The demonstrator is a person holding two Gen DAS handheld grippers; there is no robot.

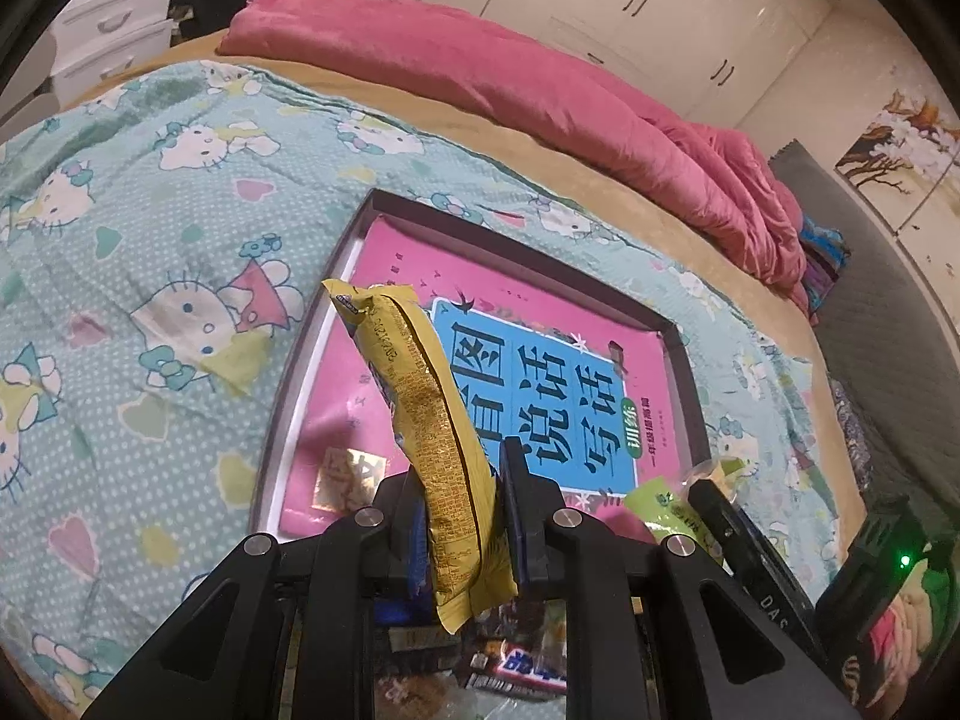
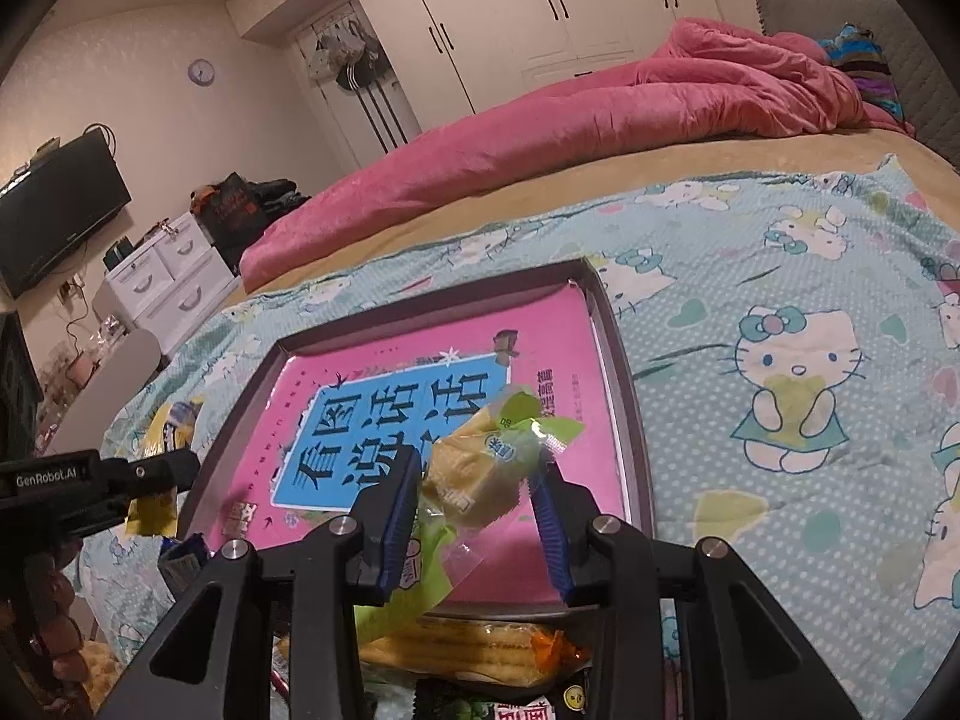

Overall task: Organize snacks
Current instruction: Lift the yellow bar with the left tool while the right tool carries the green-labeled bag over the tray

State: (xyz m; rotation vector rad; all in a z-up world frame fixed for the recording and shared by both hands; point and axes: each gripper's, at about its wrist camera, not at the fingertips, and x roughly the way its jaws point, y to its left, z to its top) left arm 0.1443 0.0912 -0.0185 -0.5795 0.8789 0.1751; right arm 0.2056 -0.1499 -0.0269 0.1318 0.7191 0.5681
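Bedroom surroundings frame everything: a bed (image 2: 750,228) is taking up most of both views, covered by a pale blue cartoon-cat sheet (image 1: 150,228), with a rolled pink blanket (image 1: 510,90) lying along its far side and white wardrobes (image 2: 510,18) standing behind.

Starting at the left gripper (image 1: 459,480), its blue-padded fingers (image 1: 515,516) are clenching a long yellow snack packet (image 1: 429,420). The packet is standing nearly upright between them, its crinkled foil covered in small print, its top end leaning left and its lower end poking out below the pads. Just beyond it, a shallow dark tray (image 1: 600,267) is resting on the sheet, and a pink book with a blue panel of large characters (image 1: 528,378) is lying inside it, filling most of the floor.

The right gripper (image 2: 477,480) is grasping a small wrapped snack (image 2: 480,468): a pale yellow, ridged block in clear film with light green printed ends. Its blue pads (image 2: 399,516) are pressing on both sides, and the snack is hanging above the near half of the tray (image 2: 624,372). Below the gripper, more packets (image 2: 474,654) are lying in a loose heap at the bed's near edge. Off to the left in the right wrist view, the other gripper is showing with its yellow packet (image 2: 150,513), near the tray's corner.
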